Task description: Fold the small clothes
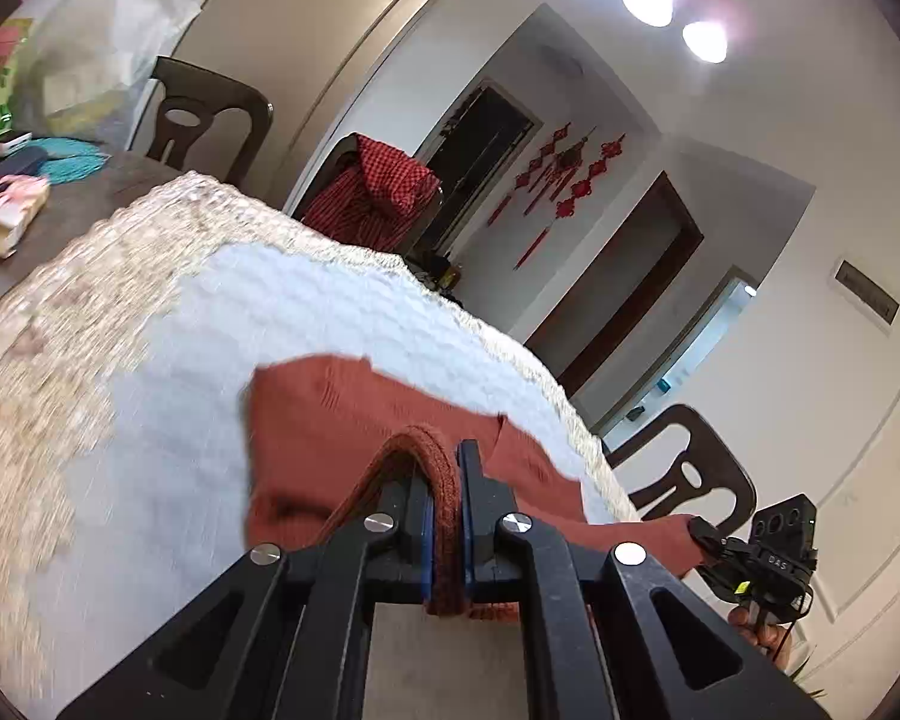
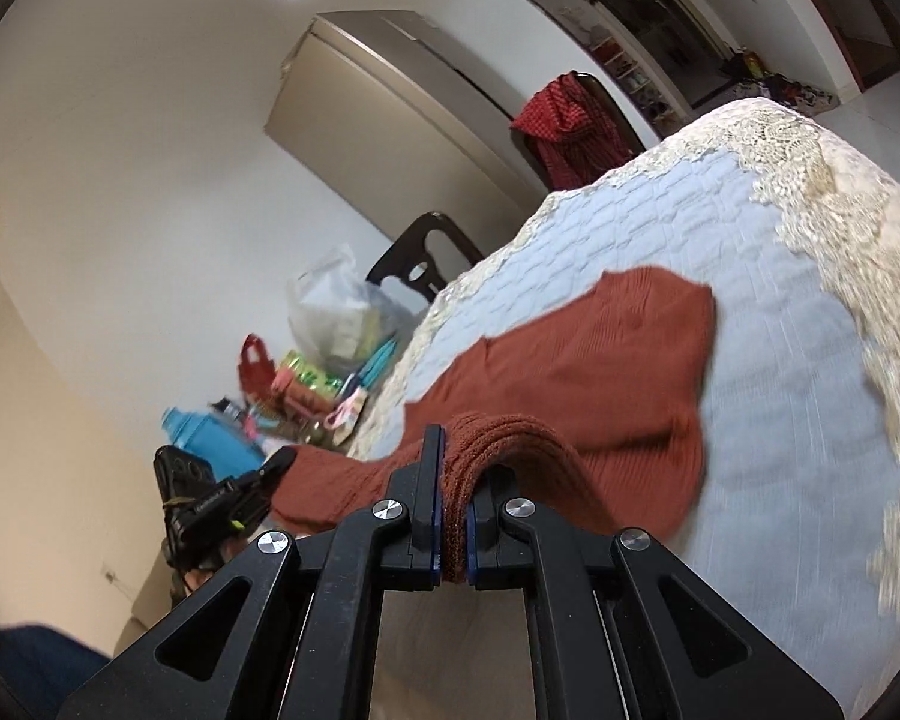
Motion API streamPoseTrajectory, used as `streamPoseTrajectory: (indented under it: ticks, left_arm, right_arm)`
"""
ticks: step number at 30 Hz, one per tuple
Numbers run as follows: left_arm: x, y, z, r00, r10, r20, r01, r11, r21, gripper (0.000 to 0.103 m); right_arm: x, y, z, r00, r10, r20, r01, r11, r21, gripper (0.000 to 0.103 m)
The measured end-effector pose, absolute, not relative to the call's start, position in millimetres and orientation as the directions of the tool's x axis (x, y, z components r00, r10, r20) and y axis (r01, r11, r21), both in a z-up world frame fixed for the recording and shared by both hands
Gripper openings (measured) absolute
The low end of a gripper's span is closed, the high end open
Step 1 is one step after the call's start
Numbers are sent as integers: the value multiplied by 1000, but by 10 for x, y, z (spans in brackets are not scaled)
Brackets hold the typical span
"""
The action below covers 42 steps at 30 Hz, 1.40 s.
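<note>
A rust-red knit garment (image 1: 330,420) lies on a white quilted tablecloth (image 1: 270,312) with a lace border. My left gripper (image 1: 447,480) is shut on the garment's thick ribbed edge at the near side. My right gripper (image 2: 456,468) is shut on the ribbed edge of the same garment (image 2: 600,360) further along. Each gripper shows in the other's view, the right one (image 1: 705,534) at the garment's far right end and the left one (image 2: 276,465) at its left end. The cloth spans between them, near edge lifted.
Dark chairs (image 1: 210,114) stand round the table; one holds a red checked garment (image 1: 378,192). Clutter sits at the table's far end: a plastic bag (image 2: 336,312), a blue bottle (image 2: 210,438), packets, a teal mat (image 1: 60,156).
</note>
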<state>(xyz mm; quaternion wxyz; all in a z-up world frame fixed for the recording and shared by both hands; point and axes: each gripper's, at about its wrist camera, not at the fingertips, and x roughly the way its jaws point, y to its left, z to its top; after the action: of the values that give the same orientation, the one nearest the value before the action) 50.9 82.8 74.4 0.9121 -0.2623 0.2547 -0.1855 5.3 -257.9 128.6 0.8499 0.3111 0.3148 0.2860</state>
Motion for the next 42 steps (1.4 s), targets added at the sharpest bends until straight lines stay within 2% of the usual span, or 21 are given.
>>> streamPoseTrajectory:
  ticks: [8,14,16,21,23,26,28,29,30,36,42]
  left_arm:
    - [1337,821,605,773,-439,-458,105,801,-590,8]
    - [1795,885,97,687,-409,-601,-50,798,-600,8]
    - [1841,903,1,672,-410,-616,-73,792,-606,8]
    - [1903,881,-8,659,-409,-631,-86,792,-604,8]
    - [1969,878,-12,651,-412,-637,-100,786,-611,10]
    - [1977,896,44,666,-407,-625,-98,783,-615,16]
    - [1985,911,103,691,-395,-605,-85,787,-611,27]
    - [1972,924,151,709,-375,-597,-84,796,-600,34]
    - [1954,933,193,726,-358,-587,-83,802,-592,38]
    - [1798,942,327,751,-336,-568,-46,832,-552,38]
    - [1811,813,224,711,-284,-643,-33,900,-434,39]
  right_arm:
    - [862,-2700,1171,638,664,-390,-182,622,761,5]
    - [1438,-2759,677,559,654,-510,-4,618,786,5]
    - [1530,-2757,578,542,642,-542,32,629,776,6]
    - [1672,-2765,555,544,646,-536,43,616,786,7]
    - [1743,-2771,513,530,644,-552,75,613,787,10]
    - [1780,-2795,483,536,645,-544,90,598,797,26]
    - [1768,-2810,521,563,651,-510,67,579,813,45]
    - [1754,-2824,550,578,653,-489,53,569,821,48]
    - [1746,-2832,573,590,652,-476,43,563,825,49]
    - [1606,-2790,736,626,607,-489,-19,639,769,49]
    - [1470,-2647,750,617,542,-570,-66,758,649,49]
